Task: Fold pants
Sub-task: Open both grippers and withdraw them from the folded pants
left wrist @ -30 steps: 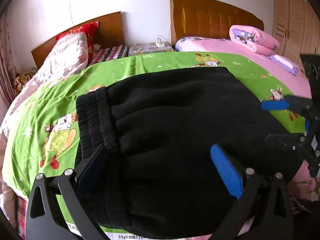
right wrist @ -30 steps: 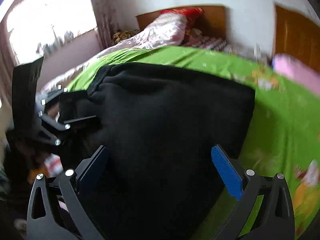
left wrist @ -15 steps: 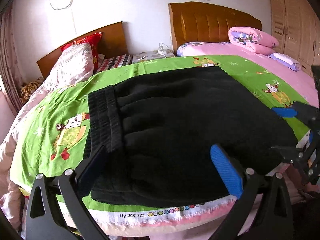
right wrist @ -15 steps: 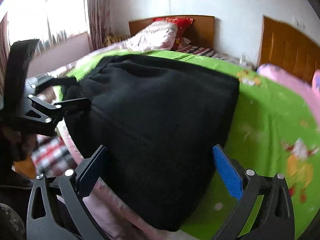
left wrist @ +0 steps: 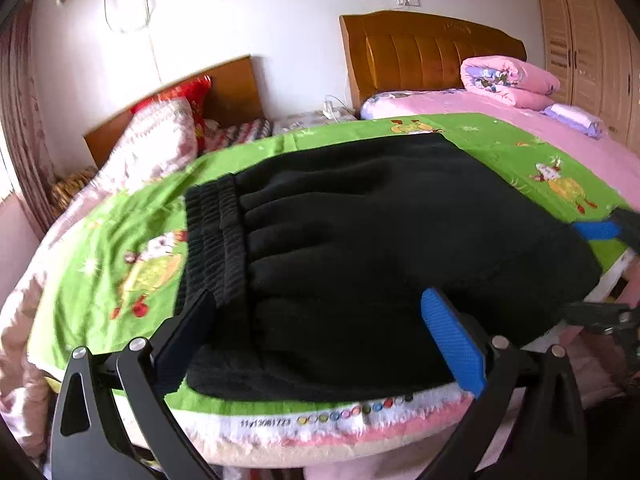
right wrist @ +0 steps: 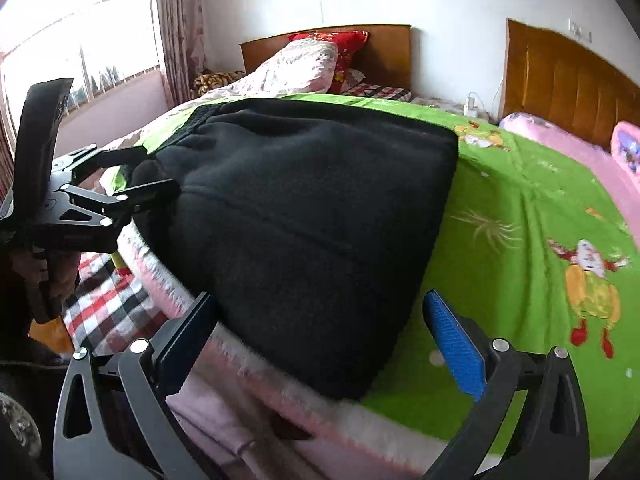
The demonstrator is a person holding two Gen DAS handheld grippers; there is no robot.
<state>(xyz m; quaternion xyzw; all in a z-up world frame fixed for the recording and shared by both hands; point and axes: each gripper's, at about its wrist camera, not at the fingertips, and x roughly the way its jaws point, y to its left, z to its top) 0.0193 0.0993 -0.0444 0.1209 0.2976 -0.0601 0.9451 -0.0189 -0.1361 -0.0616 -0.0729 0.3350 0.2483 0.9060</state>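
Note:
Black fleece pants (left wrist: 360, 248) lie folded in a thick rectangle on the green cartoon blanket (left wrist: 120, 240), ribbed waistband at the left; they also show in the right wrist view (right wrist: 304, 208). My left gripper (left wrist: 320, 328) is open and empty, just off the bed's near edge in front of the pants. My right gripper (right wrist: 320, 328) is open and empty at the pants' right end, off the bed edge. Each gripper shows in the other's view: the right one (left wrist: 600, 272) and the left one (right wrist: 132, 176).
The green blanket (right wrist: 520, 220) covers the near bed. A second bed with a pink sheet (left wrist: 500, 104) and a folded pink quilt (left wrist: 508, 80) stands behind right. Pillows (left wrist: 160, 140) lie at the far left. Wardrobe doors (left wrist: 580, 40) stand right, a window (right wrist: 80, 40) left.
Both grippers have pulled back from the pants toward the bed's near edge. The folded pants lie still on the blanket.

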